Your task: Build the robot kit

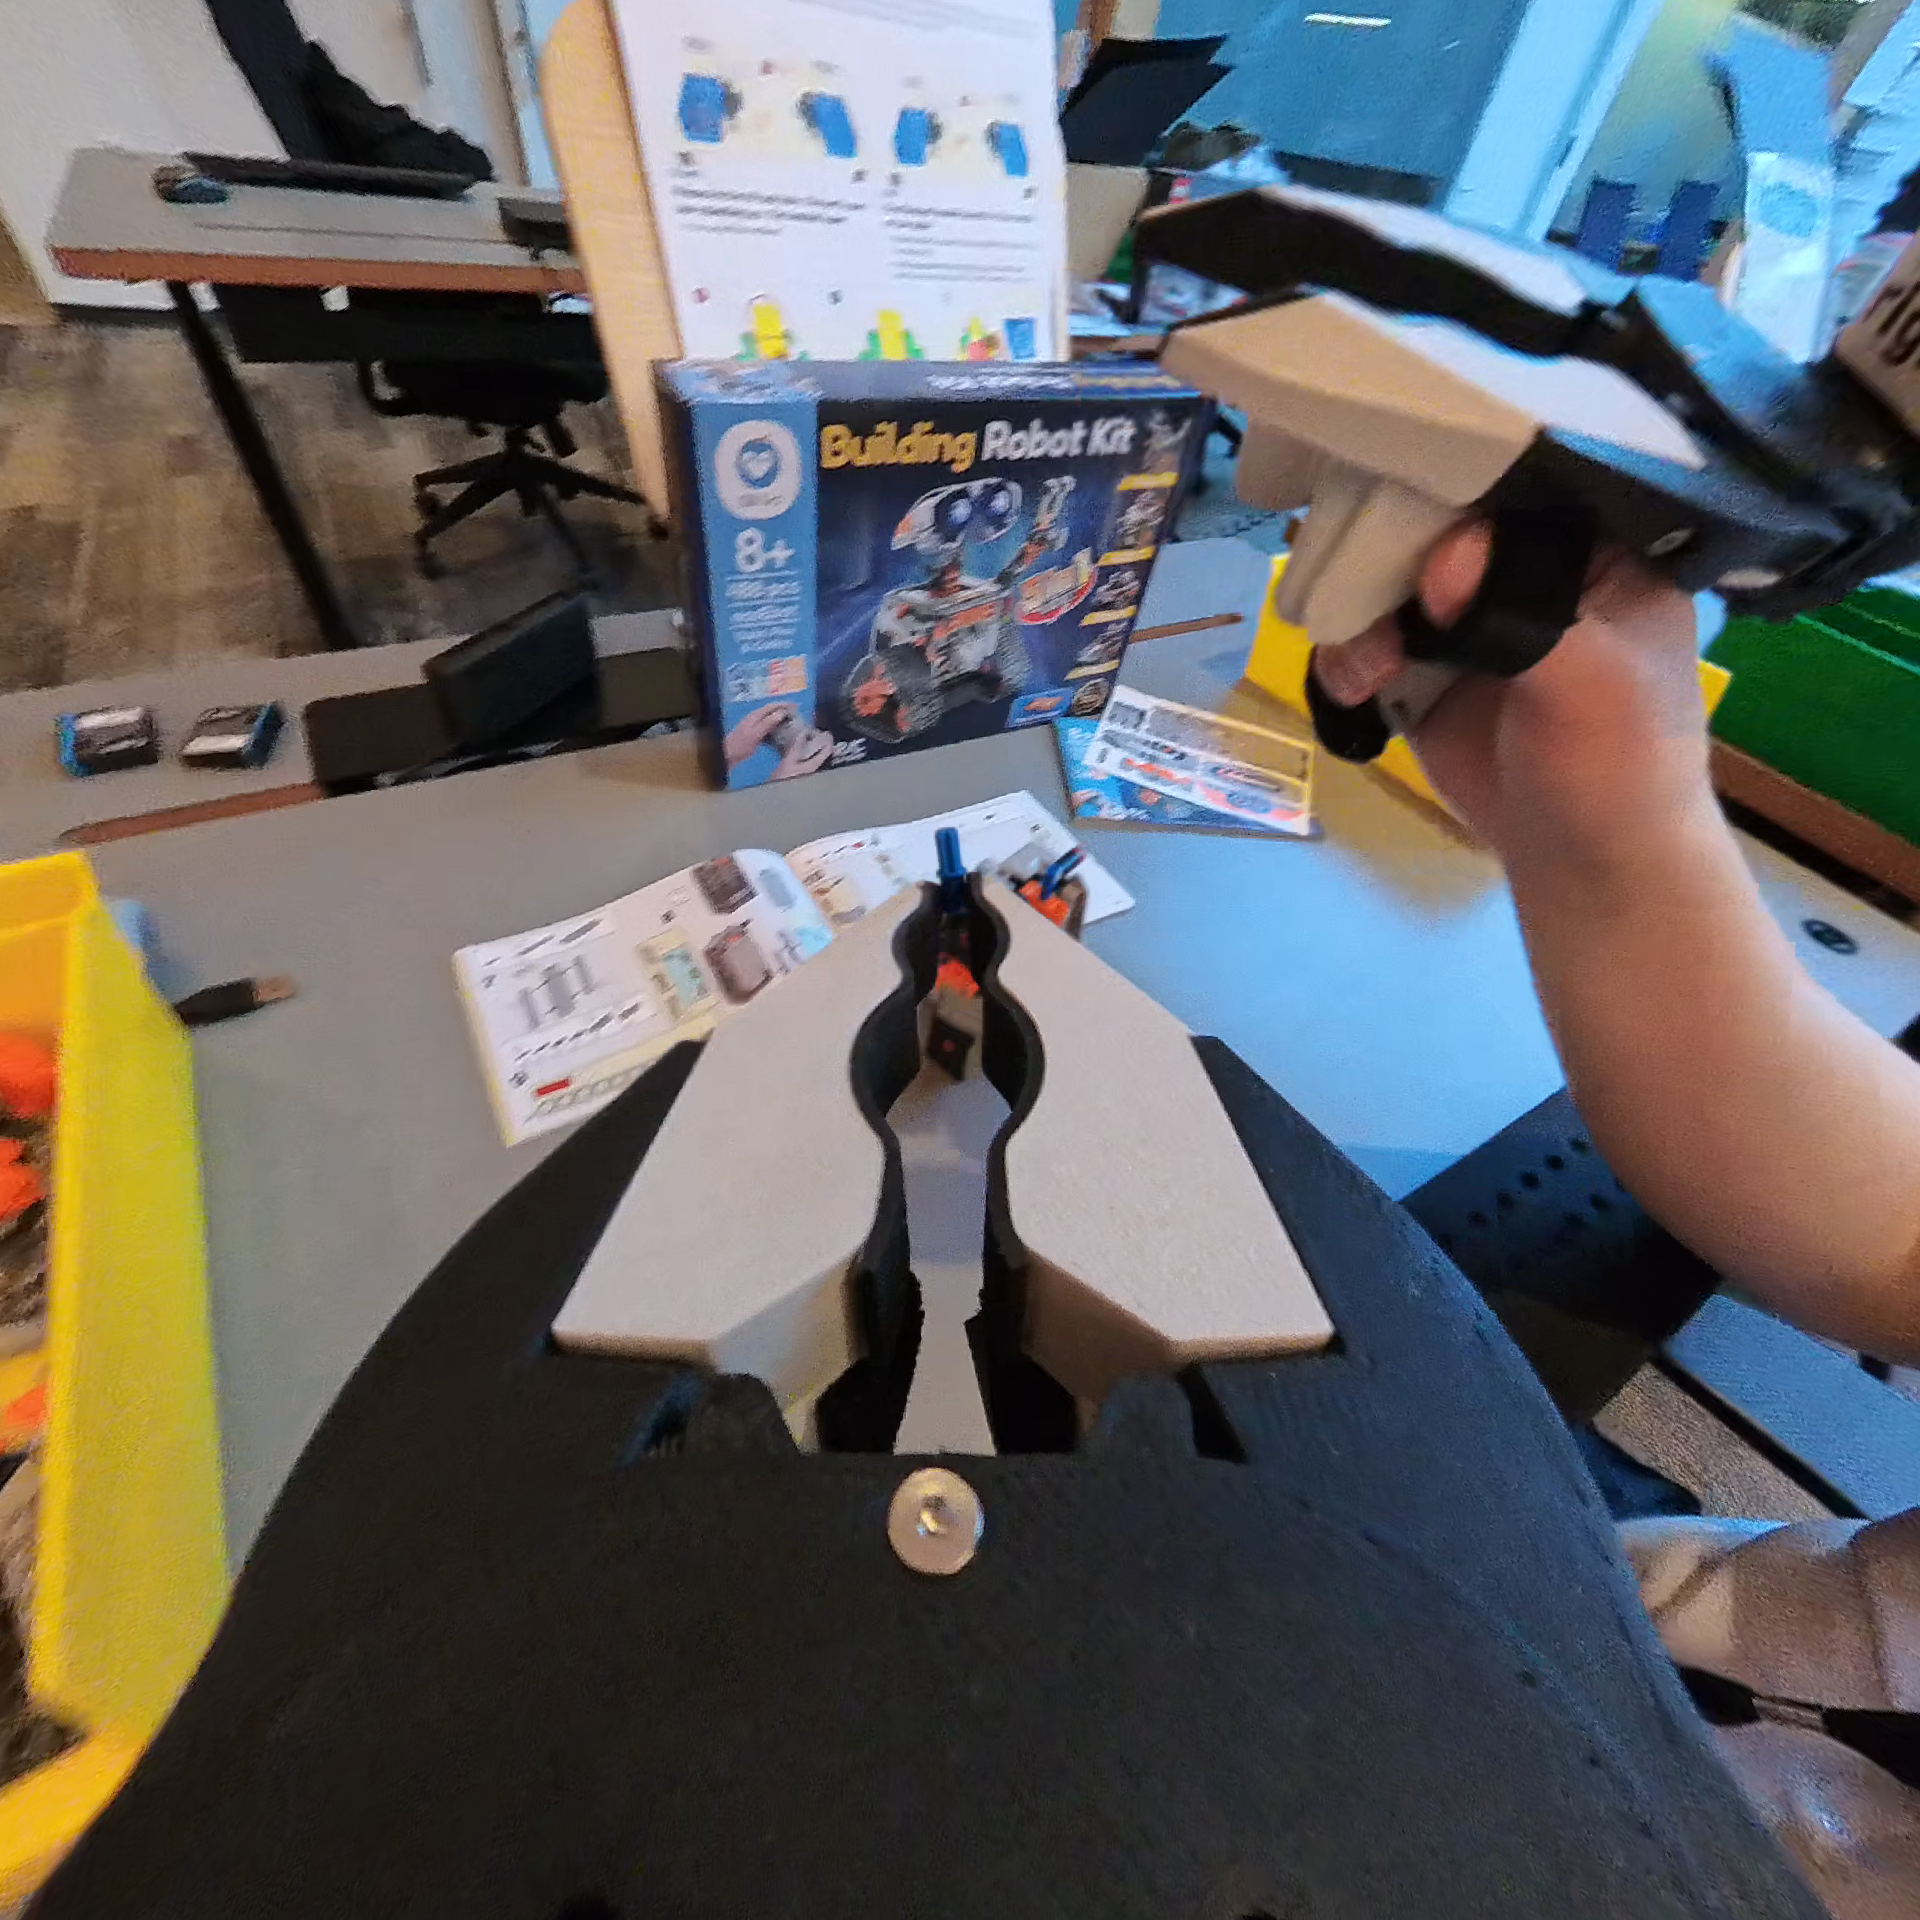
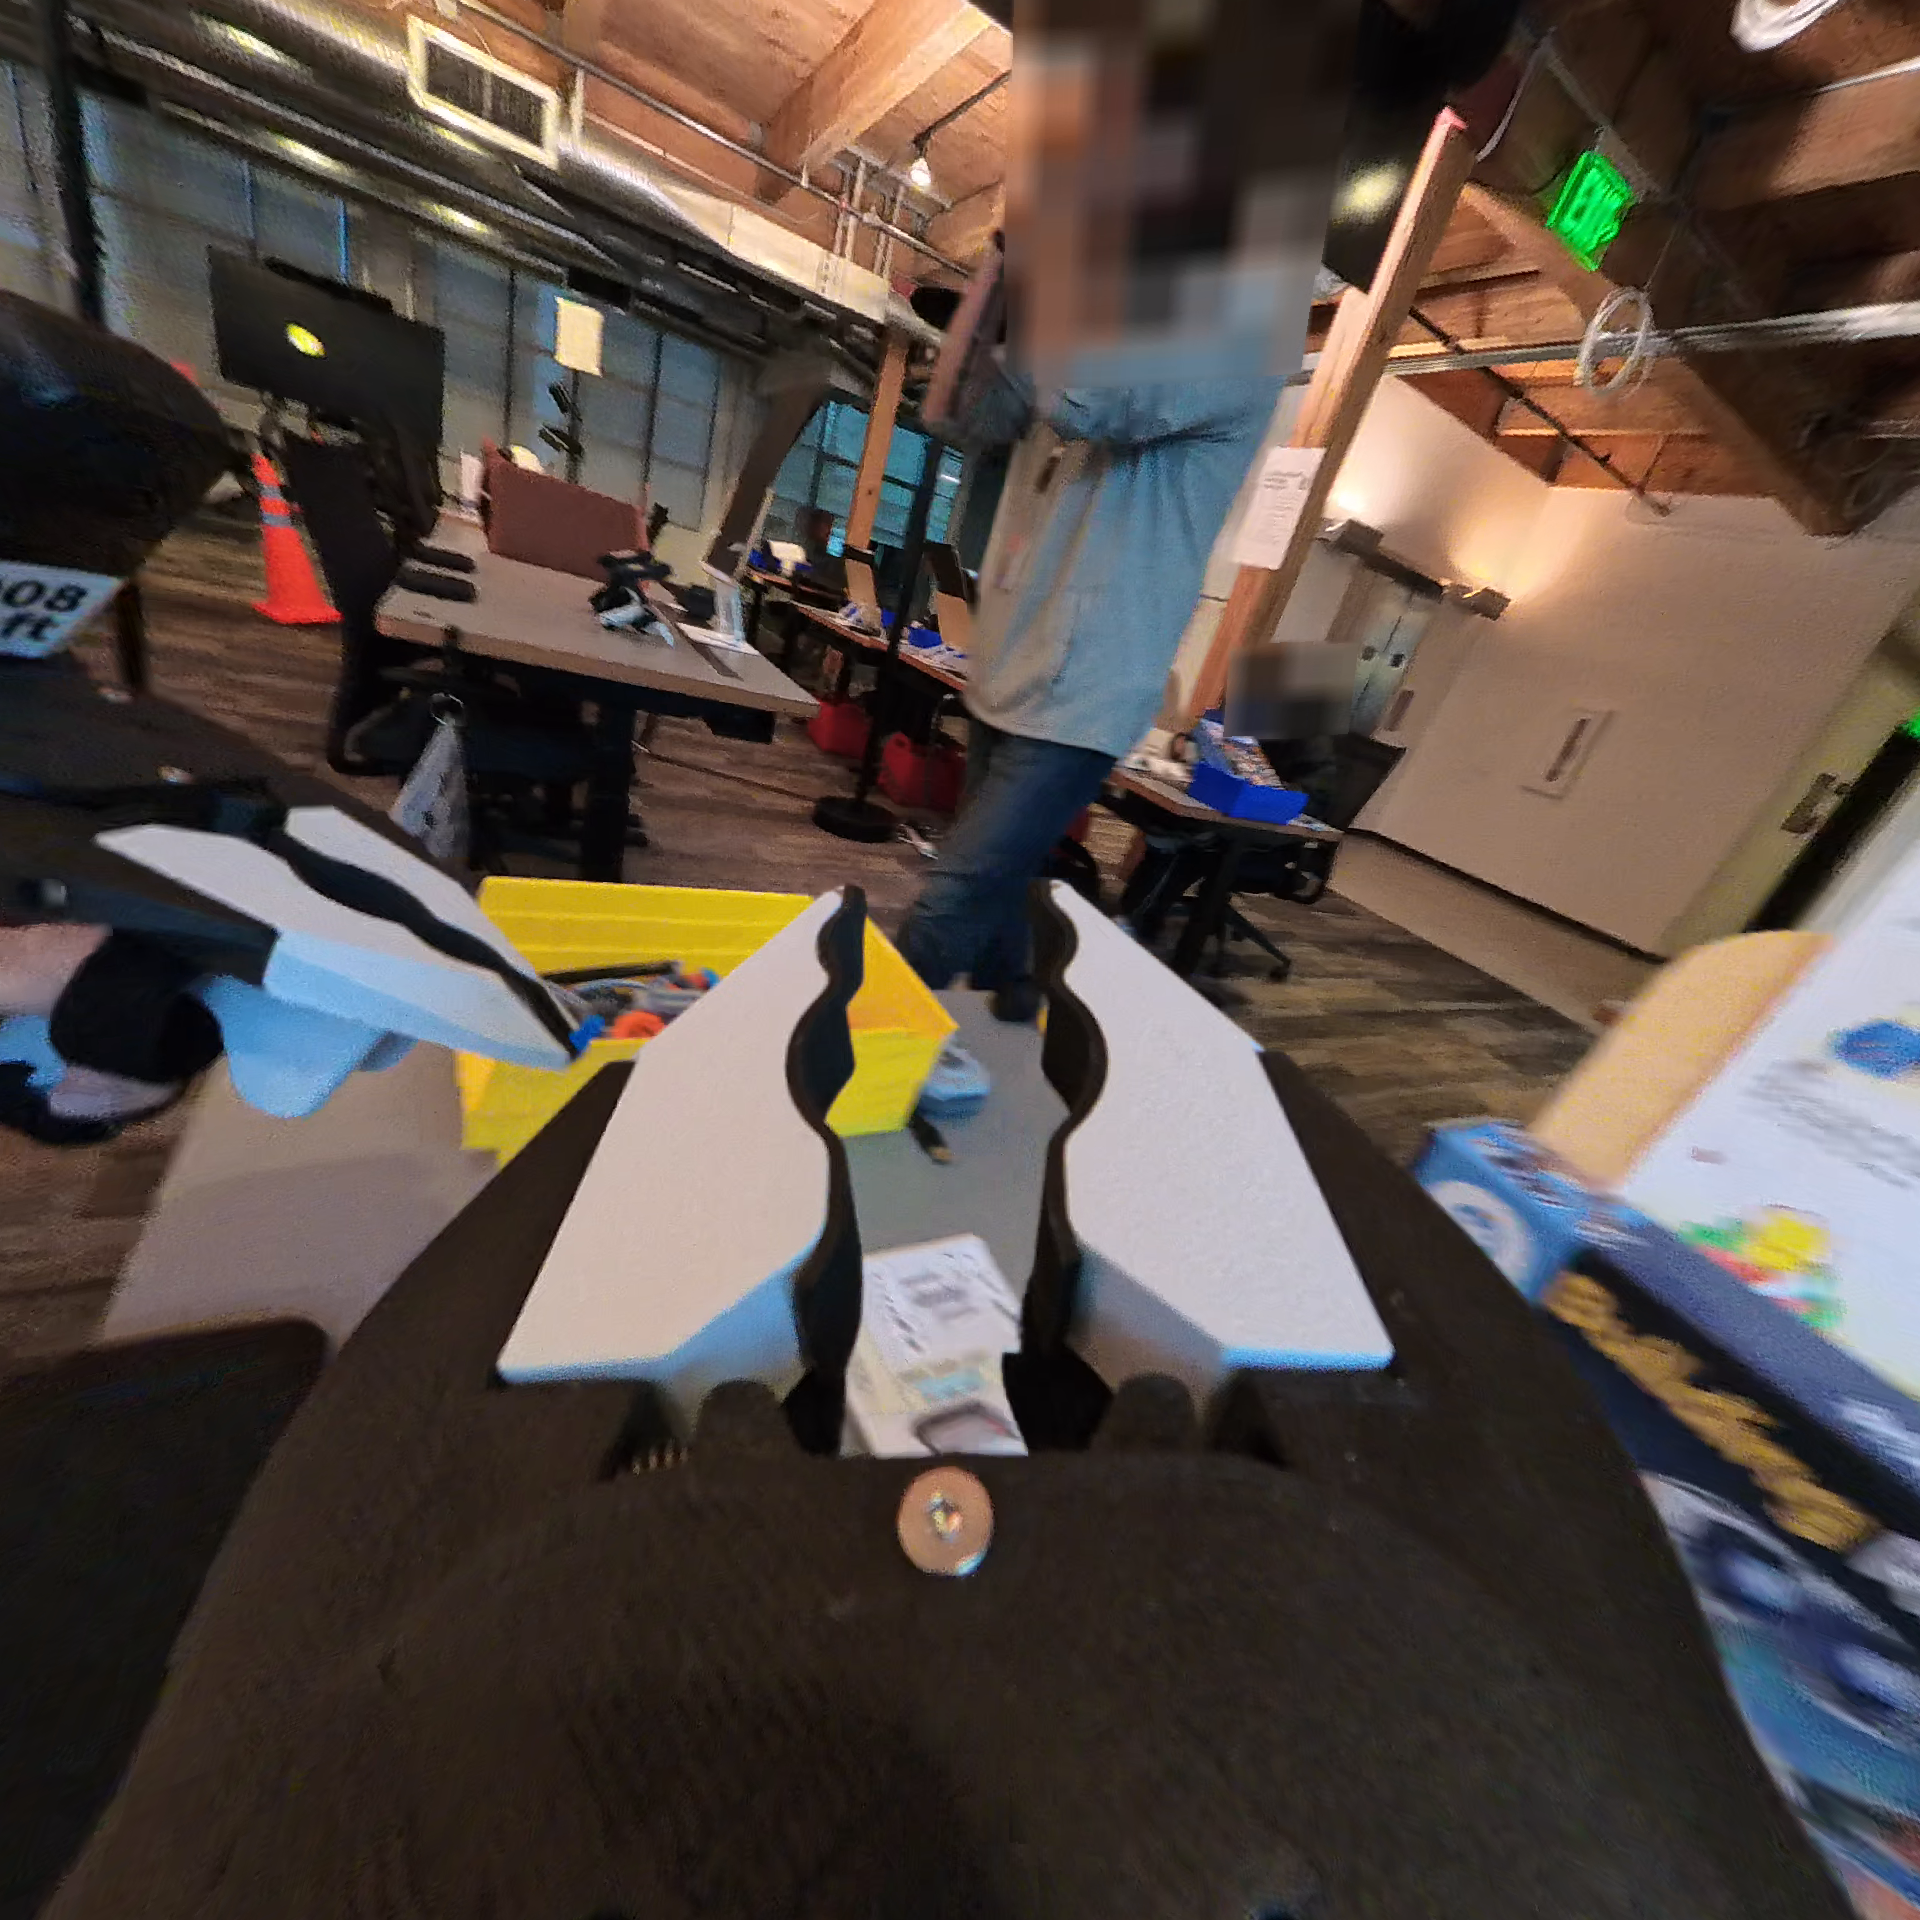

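Left gripper (image 1: pixel 951 894) pinches blue peg (image 1: pixel 948 854); right gripper (image 2: pixel 948 914) gapes empty; yellow bin (image 2: pixel 644 920) ahead holds orange, blue pieces (image 2: pixel 639 1013).

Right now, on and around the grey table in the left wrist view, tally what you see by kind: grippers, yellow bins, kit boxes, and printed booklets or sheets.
Grippers: 2, left gripper pinching a small blue-and-orange part, right gripper held up, empty
Yellow bins: 2
Kit boxes: 1
Booklets or sheets: 2
Total: 7

A booklet (image 1: pixel 665 977) lies on the table (image 1: pixel 364 1091), a kit box (image 1: pixel 935 561) behind, seemingly upright.
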Available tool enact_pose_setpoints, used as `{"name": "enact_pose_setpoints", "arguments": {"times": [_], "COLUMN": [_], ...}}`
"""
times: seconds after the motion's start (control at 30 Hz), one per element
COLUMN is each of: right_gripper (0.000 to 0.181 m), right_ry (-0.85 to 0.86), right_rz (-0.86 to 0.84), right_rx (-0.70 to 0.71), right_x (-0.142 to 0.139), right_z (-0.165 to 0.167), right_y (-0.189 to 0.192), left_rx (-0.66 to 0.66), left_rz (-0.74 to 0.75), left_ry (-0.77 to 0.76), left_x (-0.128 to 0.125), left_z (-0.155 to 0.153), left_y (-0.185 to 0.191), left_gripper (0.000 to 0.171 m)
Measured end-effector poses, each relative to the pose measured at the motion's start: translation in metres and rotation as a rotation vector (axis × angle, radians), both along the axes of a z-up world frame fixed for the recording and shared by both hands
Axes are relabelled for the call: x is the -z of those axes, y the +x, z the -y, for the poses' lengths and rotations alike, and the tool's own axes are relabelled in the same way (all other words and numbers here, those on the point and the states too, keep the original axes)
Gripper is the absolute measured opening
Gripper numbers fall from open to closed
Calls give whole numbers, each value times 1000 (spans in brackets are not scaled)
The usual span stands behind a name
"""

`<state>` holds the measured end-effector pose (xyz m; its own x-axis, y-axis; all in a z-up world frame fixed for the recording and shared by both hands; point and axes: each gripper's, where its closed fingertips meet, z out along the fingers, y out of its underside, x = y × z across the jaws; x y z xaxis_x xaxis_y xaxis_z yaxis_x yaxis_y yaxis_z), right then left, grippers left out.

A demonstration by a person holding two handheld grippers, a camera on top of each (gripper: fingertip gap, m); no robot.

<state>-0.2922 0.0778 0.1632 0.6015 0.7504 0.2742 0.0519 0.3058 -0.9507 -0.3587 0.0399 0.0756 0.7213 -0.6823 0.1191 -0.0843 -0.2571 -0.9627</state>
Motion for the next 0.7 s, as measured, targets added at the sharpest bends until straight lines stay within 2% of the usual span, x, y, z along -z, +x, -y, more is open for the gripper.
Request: {"name": "enact_pose_setpoints", "arguments": {"times": [0.1,0.23,0.4,0.5,0.6,0.7], "right_gripper": [31,32,35,39,39,41], "right_ry": [74,30,-28,-140,-230,-291], "right_rz": [42,145,309,415,471,452], "right_rx": [106,99,-86,-70,24,82], "right_x": [-17,-14,27,65,93,103], "right_z": [2,10,18,-5,-33,-47], "right_y": [63,118,138,153,178,201], "left_rx": [89,262,408,438,459,513], "left_rz": [28,79,97,73,65,88], "left_ry": [45,90,178,235,243,176], "left_x": [-22,-58,-105,-128,-130,-103], "left_z": [-6,-7,-12,-18,-26,-31], "left_y": [31,81,133,153,167,185], "left_gripper": [2,3,2,2,3,3]}}
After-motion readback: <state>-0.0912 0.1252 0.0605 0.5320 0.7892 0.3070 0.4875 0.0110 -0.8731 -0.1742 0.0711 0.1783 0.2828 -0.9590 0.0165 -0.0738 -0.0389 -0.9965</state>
